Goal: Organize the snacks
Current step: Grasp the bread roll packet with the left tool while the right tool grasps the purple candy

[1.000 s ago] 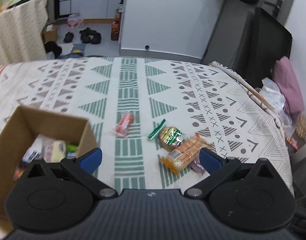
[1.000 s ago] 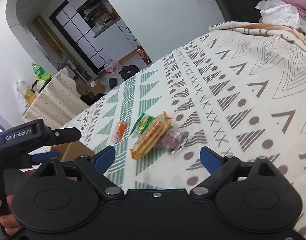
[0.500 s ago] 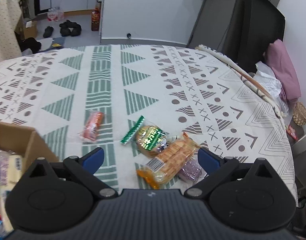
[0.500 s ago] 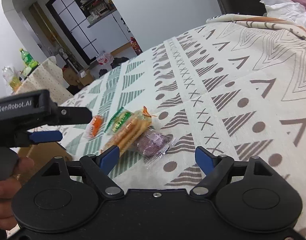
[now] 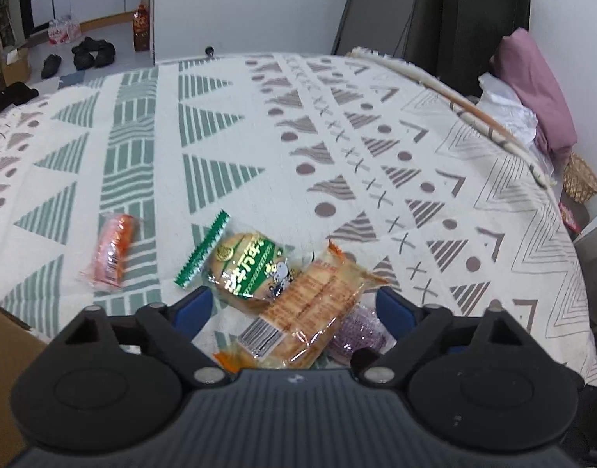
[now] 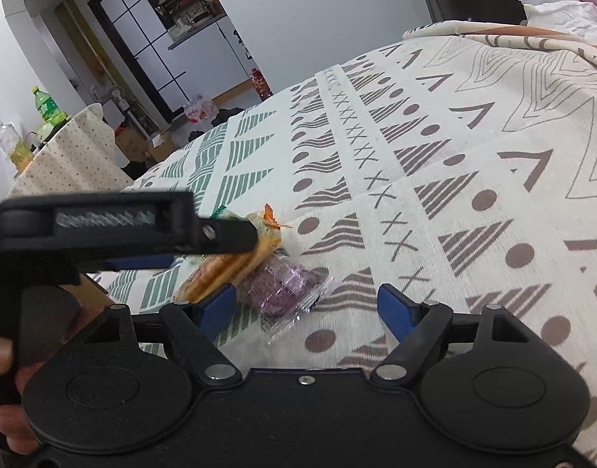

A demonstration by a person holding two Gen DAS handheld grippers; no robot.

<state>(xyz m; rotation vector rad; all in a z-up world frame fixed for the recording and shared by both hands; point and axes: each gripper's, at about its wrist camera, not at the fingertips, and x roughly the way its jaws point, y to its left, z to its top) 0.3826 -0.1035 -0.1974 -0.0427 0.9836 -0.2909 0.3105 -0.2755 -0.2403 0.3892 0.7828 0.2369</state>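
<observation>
Closing the left hand-held gripper [image 5: 292, 308] over the snack pile: jaws still spread but narrowing, straddling the orange cracker pack [image 5: 302, 312], pads not yet touching it. I've angled it down so the pack sits lengthwise between the fingers. Cracker pack overlaps the green-wrapped bun [image 5: 246, 267] and covers part of the purple packet [image 5: 359, 335], so I judge it has to go first. Right hand-held gripper [image 6: 306, 306] is spread too, with the purple packet [image 6: 286, 286] between its jaws, untouched, probably staged for the next pick. Orange sausage stick [image 5: 113, 251] lies apart, toward the table's left edge, near the cardboard box [image 5: 6, 335] at the near-left corner.
</observation>
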